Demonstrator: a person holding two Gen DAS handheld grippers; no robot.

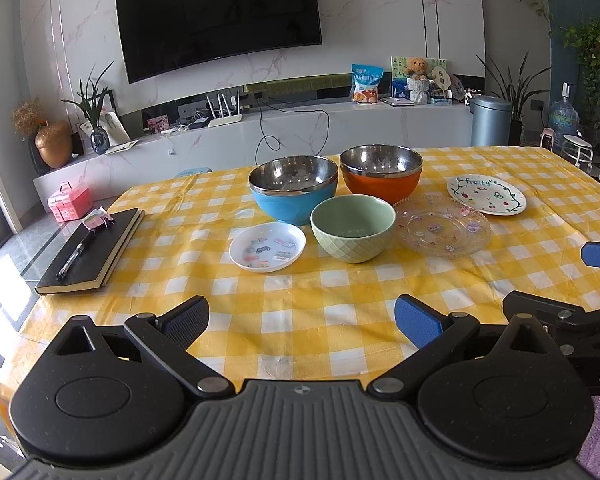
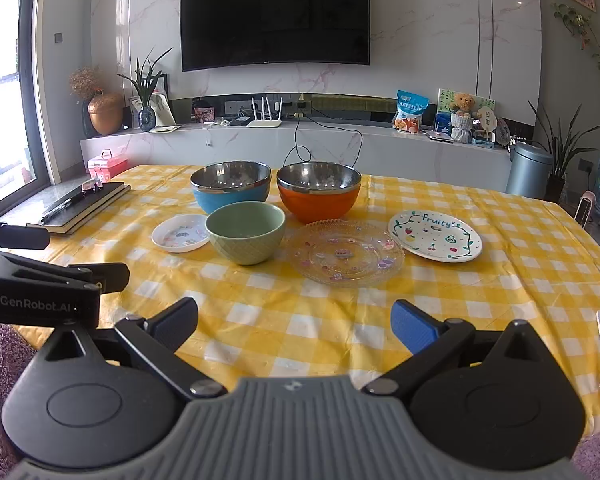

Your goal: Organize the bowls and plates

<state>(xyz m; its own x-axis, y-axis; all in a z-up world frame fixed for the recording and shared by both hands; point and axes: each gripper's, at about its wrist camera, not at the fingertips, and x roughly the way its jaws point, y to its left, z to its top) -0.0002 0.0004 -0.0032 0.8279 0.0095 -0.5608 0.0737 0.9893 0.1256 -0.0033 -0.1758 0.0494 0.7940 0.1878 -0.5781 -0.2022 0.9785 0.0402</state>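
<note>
Yellow-and-white check cloth covers the worktop (image 1: 308, 320), where three bowls and three plates sit spread out and nothing is stacked yet. Both the left claw (image 1: 302, 322) and the right claw (image 2: 294, 322) hover over the near edge with jaws wide and empty, well apart from the dishes. A blue bowl (image 1: 294, 190) and an orange bowl (image 1: 381, 180), both steel-lined, stand side by side at the back; a green bowl (image 1: 353, 227) sits in front, between a small white plate (image 1: 267, 247) and a clear glass plate (image 1: 442, 225), with a white "Fruity" plate (image 1: 486, 195) beyond it to the right. The opening step looks like picking a first piece; nesting the green bowl into a larger steel one seems sensible, gripping its rim with one finger inside the wall. Flat plates will likely be harder to lift, and the glass one may slip. A black notebook (image 1: 92, 252) with a pen lies off to the left.
</note>
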